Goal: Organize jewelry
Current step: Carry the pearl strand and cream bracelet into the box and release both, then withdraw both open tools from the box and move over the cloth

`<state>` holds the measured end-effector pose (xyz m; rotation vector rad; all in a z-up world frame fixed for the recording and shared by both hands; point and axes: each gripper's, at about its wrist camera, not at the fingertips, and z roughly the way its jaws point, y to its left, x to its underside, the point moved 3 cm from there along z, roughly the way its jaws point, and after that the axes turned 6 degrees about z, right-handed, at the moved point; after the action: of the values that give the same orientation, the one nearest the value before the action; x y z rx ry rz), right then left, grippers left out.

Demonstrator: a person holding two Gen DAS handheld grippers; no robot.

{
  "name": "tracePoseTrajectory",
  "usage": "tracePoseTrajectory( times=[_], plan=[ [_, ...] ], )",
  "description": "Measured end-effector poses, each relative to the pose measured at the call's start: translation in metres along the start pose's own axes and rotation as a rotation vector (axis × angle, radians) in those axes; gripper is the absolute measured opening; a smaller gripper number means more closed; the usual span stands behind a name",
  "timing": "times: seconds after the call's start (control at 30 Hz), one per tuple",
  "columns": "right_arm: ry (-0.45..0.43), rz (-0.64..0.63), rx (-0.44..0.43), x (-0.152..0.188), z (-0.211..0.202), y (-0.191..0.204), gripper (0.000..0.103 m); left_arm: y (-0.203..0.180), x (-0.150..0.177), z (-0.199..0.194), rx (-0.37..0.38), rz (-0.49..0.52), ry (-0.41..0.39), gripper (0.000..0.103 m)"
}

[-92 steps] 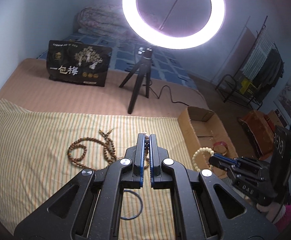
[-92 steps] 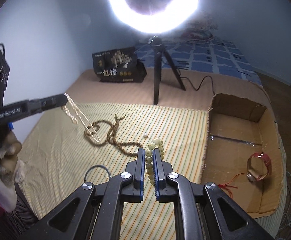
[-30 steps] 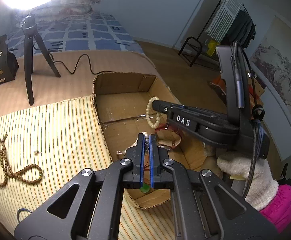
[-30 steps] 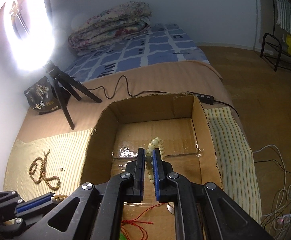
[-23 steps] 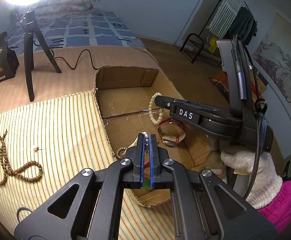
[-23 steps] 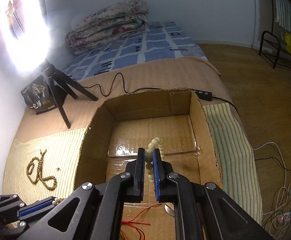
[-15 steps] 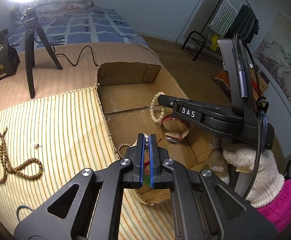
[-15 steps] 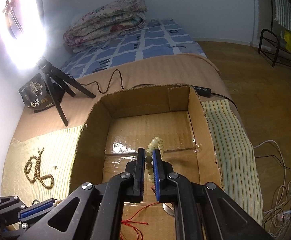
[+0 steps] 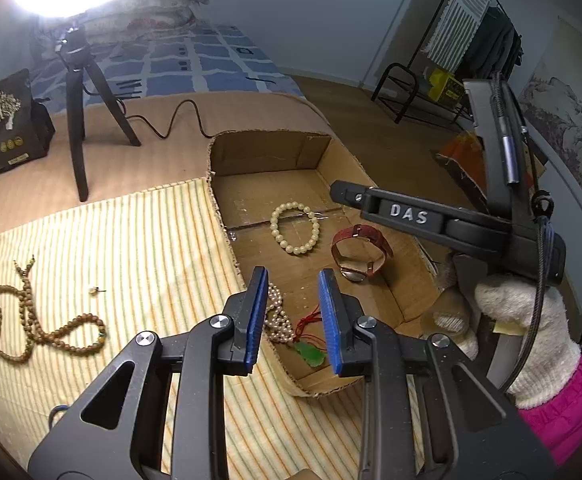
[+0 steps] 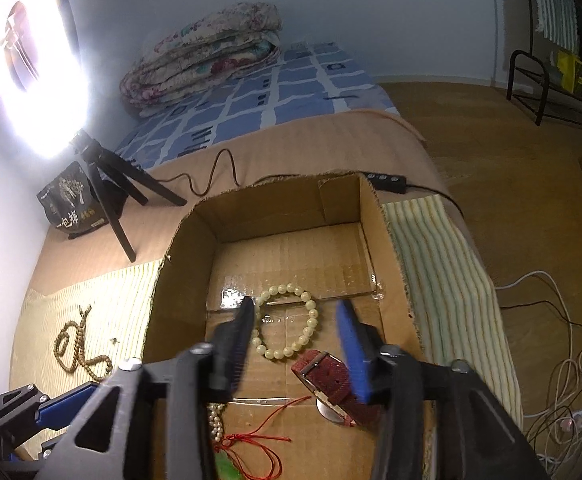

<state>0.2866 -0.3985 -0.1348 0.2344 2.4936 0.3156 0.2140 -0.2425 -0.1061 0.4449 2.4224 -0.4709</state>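
Cardboard box (image 10: 375,240) holds cream bracelet (image 10: 287,322), watch (image 10: 327,380); both hand-held grippers opening, empty.

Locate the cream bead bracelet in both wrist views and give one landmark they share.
Left wrist view: the cream bracelet lies flat on the box floor, just above centre, left of the watch.
Right wrist view: the bracelet lies mid-frame on the box floor, seen between the right gripper fingers, above the watch.
Shared landmark: the red-strapped watch beside it; also the tripod.
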Motion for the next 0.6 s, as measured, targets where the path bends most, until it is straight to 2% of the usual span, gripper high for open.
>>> tracePoseTrajectory(
  times=[0.2,0.43,0.5,0.57,0.6],
  plan=[
    [-0.031,0.007,0.001,0.001,-0.016,0.001,0.071,0.003,0.006,-0.014,-0.037,0.024,-0.009,0.025],
    [-0.048,-0.019,-0.004,0.005,-0.035,0.01,0.079,0.018,0.013,-0.034,-0.088,0.033,-0.016,0.025],
    [-0.068,-0.032,-0.004,0.007,-0.042,0.014,0.089,0.024,0.015,-0.041,-0.111,0.039,-0.025,0.026],
    [-0.083,-0.047,0.0,0.009,-0.05,0.019,0.09,0.033,0.018,-0.05,-0.135,0.044,-0.032,0.038],
    [-0.084,-0.051,-0.003,0.009,-0.052,0.02,0.09,0.038,0.02,-0.054,-0.141,0.043,-0.034,0.04]
  ],
)
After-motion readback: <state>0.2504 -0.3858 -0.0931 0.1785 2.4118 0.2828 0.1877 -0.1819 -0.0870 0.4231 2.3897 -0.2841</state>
